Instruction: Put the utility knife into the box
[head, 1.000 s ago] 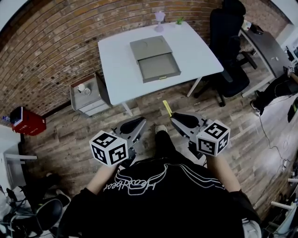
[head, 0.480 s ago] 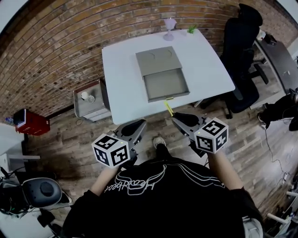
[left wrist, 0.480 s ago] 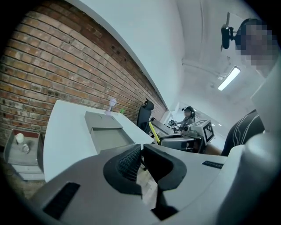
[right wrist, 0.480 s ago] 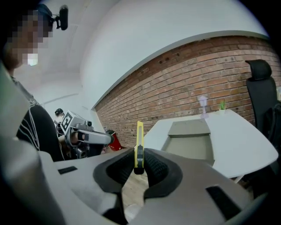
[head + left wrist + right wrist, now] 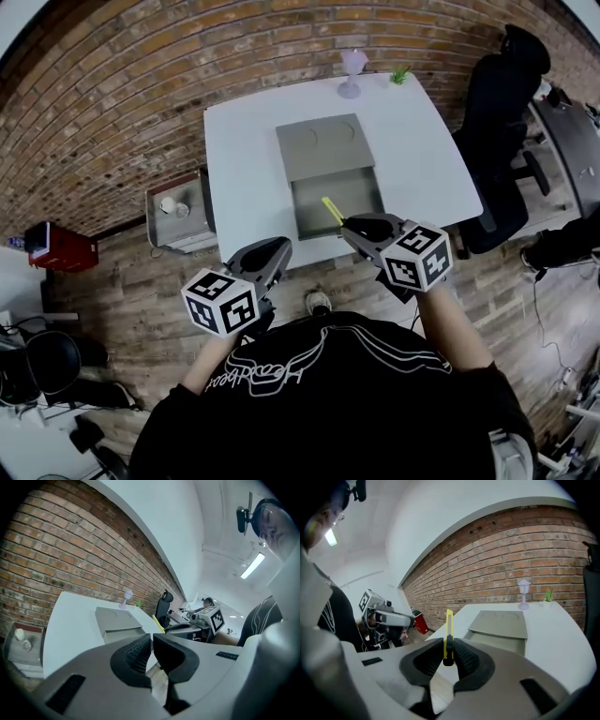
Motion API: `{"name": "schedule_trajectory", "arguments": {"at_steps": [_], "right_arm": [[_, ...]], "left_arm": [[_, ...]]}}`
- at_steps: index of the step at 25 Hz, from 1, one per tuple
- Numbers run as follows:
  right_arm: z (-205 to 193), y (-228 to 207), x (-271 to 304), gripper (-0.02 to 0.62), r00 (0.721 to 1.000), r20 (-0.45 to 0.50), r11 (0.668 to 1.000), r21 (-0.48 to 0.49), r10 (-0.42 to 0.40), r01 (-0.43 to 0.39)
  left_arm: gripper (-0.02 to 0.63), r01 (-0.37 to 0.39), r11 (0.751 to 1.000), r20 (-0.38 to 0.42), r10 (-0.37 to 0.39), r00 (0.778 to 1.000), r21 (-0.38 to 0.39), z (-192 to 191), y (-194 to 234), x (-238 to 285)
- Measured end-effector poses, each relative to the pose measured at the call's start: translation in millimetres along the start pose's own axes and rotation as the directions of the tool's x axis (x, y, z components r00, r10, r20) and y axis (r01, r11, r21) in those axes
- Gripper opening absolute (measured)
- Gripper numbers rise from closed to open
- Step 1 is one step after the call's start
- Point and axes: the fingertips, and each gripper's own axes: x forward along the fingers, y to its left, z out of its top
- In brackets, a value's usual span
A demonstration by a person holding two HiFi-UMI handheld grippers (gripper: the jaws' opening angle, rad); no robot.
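At 9 o'clock on the floor, a red case. Right of it, beside the white table, an open grey floor cabinet holding a small white round item, too small to name. Low at 7 o'clock, the left gripper, clenched on nothing, pads almost meeting. On the table at 12 o'clock, the grey box: lid slid toward the far side, near half open, bare grey floor showing inside. In line with that open half, the yellow utility knife, pinched by its rear end in the right gripper. Long axis from 5 to 11 o'clock in the head view, free end aimed at 11 toward the lid. Standing edge-on between the pads in the right gripper view. Whether touching the box, impossible to tell.
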Motion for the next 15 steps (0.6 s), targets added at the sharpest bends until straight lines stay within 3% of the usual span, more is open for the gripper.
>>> {"name": "schedule_trajectory", "arguments": {"at_steps": [7,15], "right_arm": [[-9.3,-30.9,39.2,0.069,0.993,-0.114,0.999,-0.034,0.027,-0.031],[-38.0,-71.0,79.5,0.069,0.964,-0.267,0.997,-0.076,-0.014,-0.007]], "left_arm": [[0.041,-0.040,0.998,0.034,0.042,0.999,-0.052,11.1,27.0,14.9],[0.041,-0.067,0.995,0.035,0.070,0.997,-0.076,13.9,50.2,27.7]]}}
